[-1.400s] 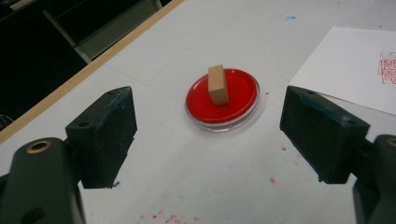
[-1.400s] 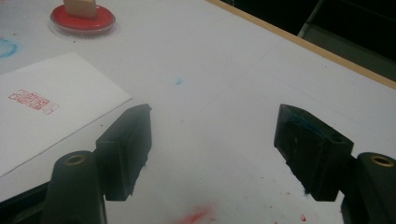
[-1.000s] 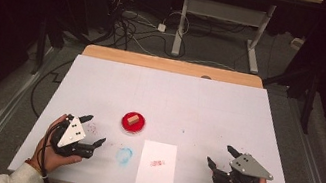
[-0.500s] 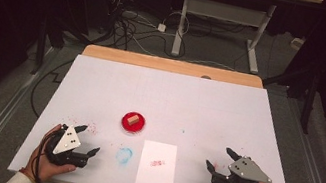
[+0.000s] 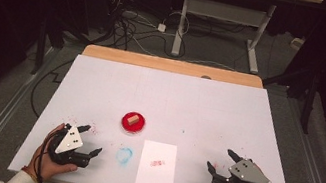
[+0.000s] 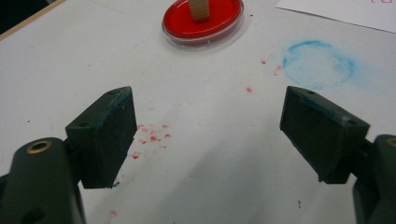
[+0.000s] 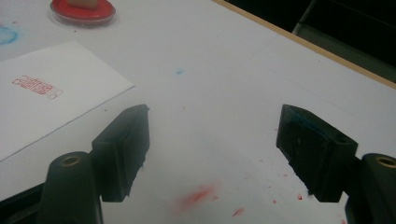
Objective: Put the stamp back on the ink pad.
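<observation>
Left gripper and right gripper both gape empty; the stamp on the paper is unreadable.

The far half of the desk lies bare from edge to edge, so a hand-held gripper could sweep across it freely. Nearer the person, the only raised obstacle is the red dish with a small wooden block standing in it, left of centre; the white sheet of paper near the front edge lies flat. The left hand-held gripper and right hand-held gripper sit well apart at the front corners, both with jaws spread over bare, ink-flecked surface.
</observation>
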Available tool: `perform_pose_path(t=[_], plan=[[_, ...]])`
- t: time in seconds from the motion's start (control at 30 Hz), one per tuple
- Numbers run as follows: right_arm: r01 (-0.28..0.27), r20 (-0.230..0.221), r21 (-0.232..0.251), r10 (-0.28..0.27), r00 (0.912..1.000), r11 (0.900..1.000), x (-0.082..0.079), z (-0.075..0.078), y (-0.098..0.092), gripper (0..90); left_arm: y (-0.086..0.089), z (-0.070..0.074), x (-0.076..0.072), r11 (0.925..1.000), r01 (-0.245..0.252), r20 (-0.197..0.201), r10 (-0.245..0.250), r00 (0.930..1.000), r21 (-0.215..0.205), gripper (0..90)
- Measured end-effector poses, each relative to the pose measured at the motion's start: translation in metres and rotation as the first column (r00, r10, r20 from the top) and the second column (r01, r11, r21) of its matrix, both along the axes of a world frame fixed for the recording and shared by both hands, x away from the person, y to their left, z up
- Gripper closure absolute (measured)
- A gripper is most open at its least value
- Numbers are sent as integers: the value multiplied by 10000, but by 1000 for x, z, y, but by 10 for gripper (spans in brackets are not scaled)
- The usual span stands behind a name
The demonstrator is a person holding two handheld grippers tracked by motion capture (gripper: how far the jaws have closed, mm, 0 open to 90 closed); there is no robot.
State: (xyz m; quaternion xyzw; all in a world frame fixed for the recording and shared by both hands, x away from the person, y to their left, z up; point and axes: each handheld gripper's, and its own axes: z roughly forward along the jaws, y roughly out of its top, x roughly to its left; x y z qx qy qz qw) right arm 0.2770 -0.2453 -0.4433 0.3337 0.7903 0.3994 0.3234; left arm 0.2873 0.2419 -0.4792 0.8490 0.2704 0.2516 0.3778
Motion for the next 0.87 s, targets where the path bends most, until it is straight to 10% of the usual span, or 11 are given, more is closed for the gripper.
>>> perform_pose_path(t=[0.87], plan=[[-52, -88, 119, 53, 9999, 9999, 8, -1, 0, 259, 4, -2, 3, 9990, -444, -176, 444, 9989, 4, 182]])
